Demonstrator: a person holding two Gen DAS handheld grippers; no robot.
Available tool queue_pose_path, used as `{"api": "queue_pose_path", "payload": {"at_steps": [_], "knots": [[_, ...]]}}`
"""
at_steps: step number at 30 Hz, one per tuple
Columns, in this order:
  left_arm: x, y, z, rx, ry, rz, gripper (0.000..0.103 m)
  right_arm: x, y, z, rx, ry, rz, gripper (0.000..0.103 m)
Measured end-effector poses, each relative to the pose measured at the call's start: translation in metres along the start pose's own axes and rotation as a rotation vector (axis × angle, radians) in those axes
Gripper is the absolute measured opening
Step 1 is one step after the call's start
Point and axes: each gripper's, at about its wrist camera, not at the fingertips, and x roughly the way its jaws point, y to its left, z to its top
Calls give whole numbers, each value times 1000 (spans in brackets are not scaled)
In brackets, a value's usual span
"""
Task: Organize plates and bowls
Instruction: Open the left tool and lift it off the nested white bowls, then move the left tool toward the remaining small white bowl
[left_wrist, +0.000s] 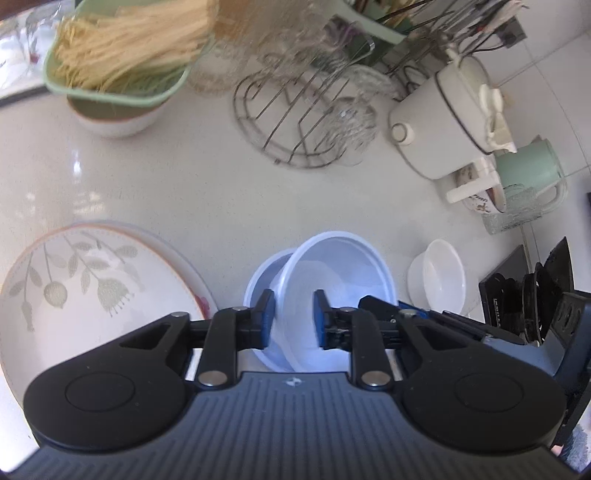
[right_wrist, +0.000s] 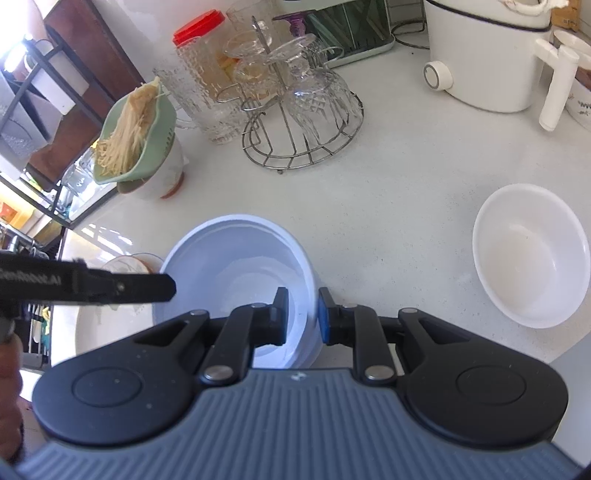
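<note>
Two pale blue bowls (right_wrist: 236, 280) nested mid-desk (right_wrist: 399, 192). Right gripper (right_wrist: 302, 315) fingers pinched on near rim; left gripper (left_wrist: 294, 319) fingers loose around rim. Could tip and slide if tugged sideways.

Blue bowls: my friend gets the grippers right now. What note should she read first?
Left gripper: open, jaws slightly apart around the near wall of the pale blue bowls.
Right gripper: shut on the rim on their other side.
Things: the two pale blue bowls sit one inside the other, tilted, on the counter. The white bowl stands alone to their right, and the leaf-patterned plate lies to their left.
Done: blue bowls nested.
Left: probably set them level, let go, then gather the white bowl and sort the plate.
</note>
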Motion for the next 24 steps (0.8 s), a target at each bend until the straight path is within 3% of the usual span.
{"api": "queue_pose_path", "payload": {"at_steps": [4, 8, 16, 24], "knots": [[-12, -11, 2, 36, -30, 13, 35, -9, 4, 3, -14, -22, -10, 20], [-26, -22, 4, 76, -72, 17, 36, -22, 4, 5, -11, -64, -29, 28], [-57, -49, 11, 161, -166, 9, 36, -61, 3, 14, 0, -175, -40, 28], [-71, -71, 12, 215, -200, -9, 36, -98, 2, 20, 23, -291, -27, 28]]}}
